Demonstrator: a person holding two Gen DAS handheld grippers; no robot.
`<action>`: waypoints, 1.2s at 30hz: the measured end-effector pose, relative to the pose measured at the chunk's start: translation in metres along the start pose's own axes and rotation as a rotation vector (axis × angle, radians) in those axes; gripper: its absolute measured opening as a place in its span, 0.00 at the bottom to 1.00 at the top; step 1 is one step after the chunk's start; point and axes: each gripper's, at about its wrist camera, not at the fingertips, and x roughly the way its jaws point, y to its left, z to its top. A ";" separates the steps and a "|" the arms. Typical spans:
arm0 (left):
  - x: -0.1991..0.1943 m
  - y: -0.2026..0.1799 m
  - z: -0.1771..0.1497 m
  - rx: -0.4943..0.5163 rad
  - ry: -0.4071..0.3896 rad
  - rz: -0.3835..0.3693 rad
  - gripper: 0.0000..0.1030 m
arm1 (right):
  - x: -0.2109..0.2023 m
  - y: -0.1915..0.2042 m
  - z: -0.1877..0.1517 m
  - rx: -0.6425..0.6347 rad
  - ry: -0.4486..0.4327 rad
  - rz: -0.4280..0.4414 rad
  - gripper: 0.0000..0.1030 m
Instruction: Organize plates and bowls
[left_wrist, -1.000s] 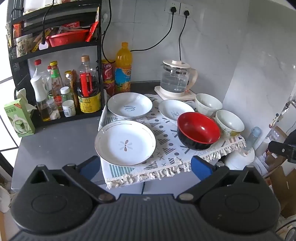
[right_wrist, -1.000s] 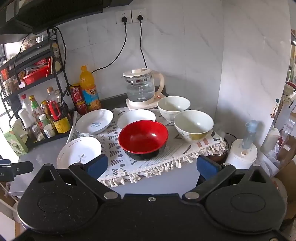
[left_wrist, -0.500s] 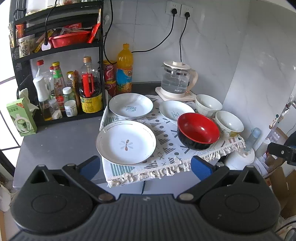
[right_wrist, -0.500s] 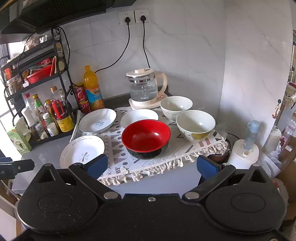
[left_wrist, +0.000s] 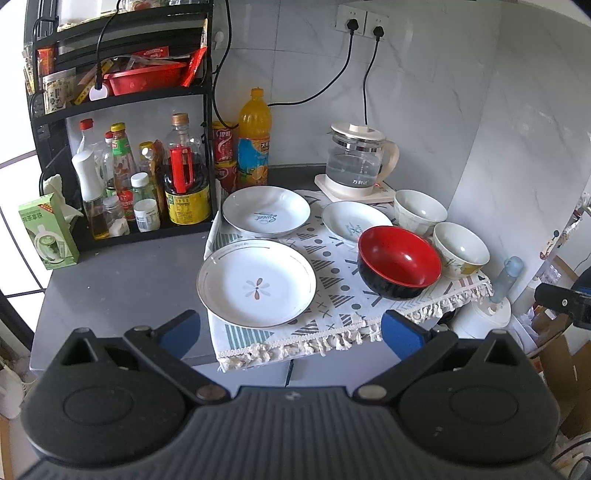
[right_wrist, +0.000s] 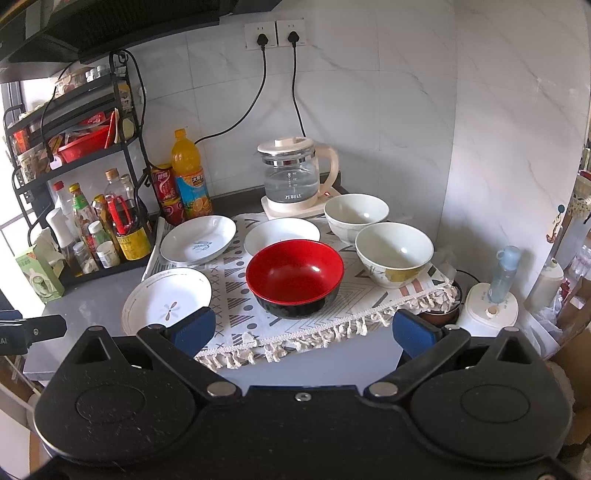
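Observation:
On a patterned cloth (left_wrist: 332, 288) lie three white plates: a gold-rimmed flower plate (left_wrist: 256, 286) at the front left, a lettered plate (left_wrist: 266, 215) behind it, and a smaller plate (left_wrist: 354, 226) to the right. A red-and-black bowl (left_wrist: 399, 261) (right_wrist: 294, 277) stands at the front, with two white bowls (right_wrist: 393, 253) (right_wrist: 356, 212) behind and to its right. My left gripper (left_wrist: 291, 330) is open and empty, in front of the counter's edge. My right gripper (right_wrist: 302, 326) is open and empty, in front of the red bowl.
A glass kettle (right_wrist: 295, 177) stands on its base at the back wall, with cords to the sockets. A black rack (left_wrist: 122, 155) of bottles and jars fills the left side. An orange drink bottle (left_wrist: 253, 140) and red cans stand beside it. A green box (left_wrist: 46, 230) sits at the far left.
Both views have shifted slightly: the dishes sit a little to the right and higher in frame. No dish has moved and both grippers stay open.

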 end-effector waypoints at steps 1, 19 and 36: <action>0.000 0.000 0.000 -0.001 -0.001 0.000 1.00 | 0.000 0.000 0.000 0.001 0.001 0.000 1.00; 0.006 -0.006 0.007 -0.010 0.008 -0.001 1.00 | 0.004 -0.006 0.000 0.007 0.018 -0.009 1.00; 0.002 -0.016 0.007 -0.018 0.016 0.022 1.00 | 0.009 -0.022 0.001 0.000 0.040 0.019 1.00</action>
